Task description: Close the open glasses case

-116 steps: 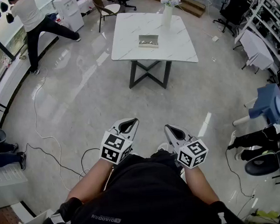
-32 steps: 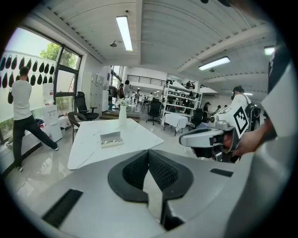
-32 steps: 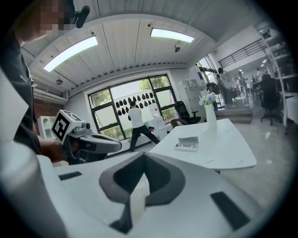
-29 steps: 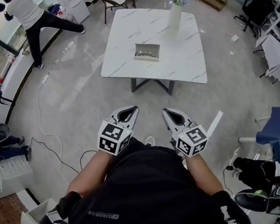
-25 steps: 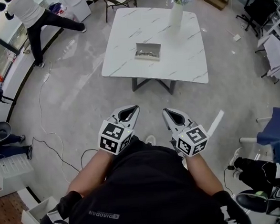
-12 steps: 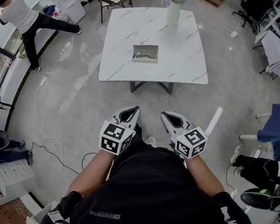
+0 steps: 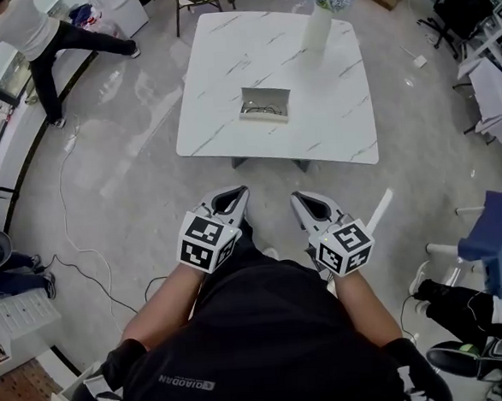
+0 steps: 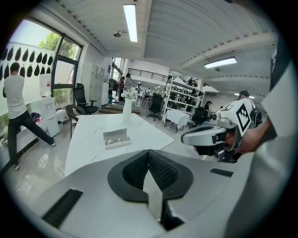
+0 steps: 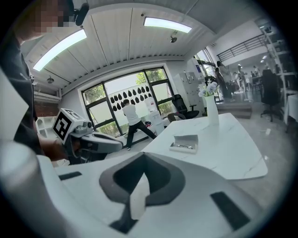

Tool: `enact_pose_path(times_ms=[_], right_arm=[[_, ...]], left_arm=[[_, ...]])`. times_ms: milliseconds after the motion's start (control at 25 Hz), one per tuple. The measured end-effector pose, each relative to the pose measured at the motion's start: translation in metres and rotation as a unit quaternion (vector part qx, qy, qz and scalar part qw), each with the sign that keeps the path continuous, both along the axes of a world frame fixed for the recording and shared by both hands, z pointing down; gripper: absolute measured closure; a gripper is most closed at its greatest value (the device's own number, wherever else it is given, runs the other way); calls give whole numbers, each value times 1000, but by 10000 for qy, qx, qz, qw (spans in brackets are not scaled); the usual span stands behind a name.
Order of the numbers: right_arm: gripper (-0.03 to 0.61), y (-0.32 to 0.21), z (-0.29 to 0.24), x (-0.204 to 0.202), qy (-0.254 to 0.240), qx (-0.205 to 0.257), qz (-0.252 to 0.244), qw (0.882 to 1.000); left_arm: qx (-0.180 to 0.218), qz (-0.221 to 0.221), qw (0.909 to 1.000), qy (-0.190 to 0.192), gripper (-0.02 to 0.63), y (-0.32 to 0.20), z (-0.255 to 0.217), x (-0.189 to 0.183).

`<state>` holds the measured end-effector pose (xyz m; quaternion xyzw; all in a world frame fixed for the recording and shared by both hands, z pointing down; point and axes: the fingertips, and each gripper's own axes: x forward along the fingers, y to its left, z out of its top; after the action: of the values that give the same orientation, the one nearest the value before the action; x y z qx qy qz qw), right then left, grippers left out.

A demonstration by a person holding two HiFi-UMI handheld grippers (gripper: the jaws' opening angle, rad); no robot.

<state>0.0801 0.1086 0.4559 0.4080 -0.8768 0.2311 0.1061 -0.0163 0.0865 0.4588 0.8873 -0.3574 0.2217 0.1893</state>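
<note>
The open glasses case (image 7: 266, 104) lies on the white marble table (image 7: 219, 112), lid raised, glasses inside. It also shows small and far off as the case (image 8: 116, 138) in the left gripper view and the case (image 9: 185, 143) in the right gripper view. My left gripper (image 7: 232, 197) and right gripper (image 7: 307, 202) are held side by side close to my torso, well short of the table's near edge. Both are shut with nothing between the jaws: the left gripper (image 8: 149, 151) and the right gripper (image 9: 143, 155) show their tips meeting.
A tall white vase with flowers (image 7: 317, 23) stands at the table's far edge. A person (image 7: 25, 35) leans by the window at far left. Cables (image 7: 74, 242) trail over the floor on my left; chairs and shelving (image 7: 491, 84) stand at the right.
The table and case have drawn closer and sit lower in the head view. Both grippers stayed shut and side by side in front of my torso.
</note>
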Motion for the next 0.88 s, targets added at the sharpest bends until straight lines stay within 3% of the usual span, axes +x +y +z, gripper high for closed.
enact_pose_path(times_ms=[280, 880], right_arm=[[577, -72, -8, -8, 51, 28, 155, 9999], [577, -192, -21, -27, 248, 52, 853, 9960]], left_arm=[[343, 246, 9991, -78, 611, -80, -17, -5], [412, 887, 9952, 53, 611, -210, -29, -26]])
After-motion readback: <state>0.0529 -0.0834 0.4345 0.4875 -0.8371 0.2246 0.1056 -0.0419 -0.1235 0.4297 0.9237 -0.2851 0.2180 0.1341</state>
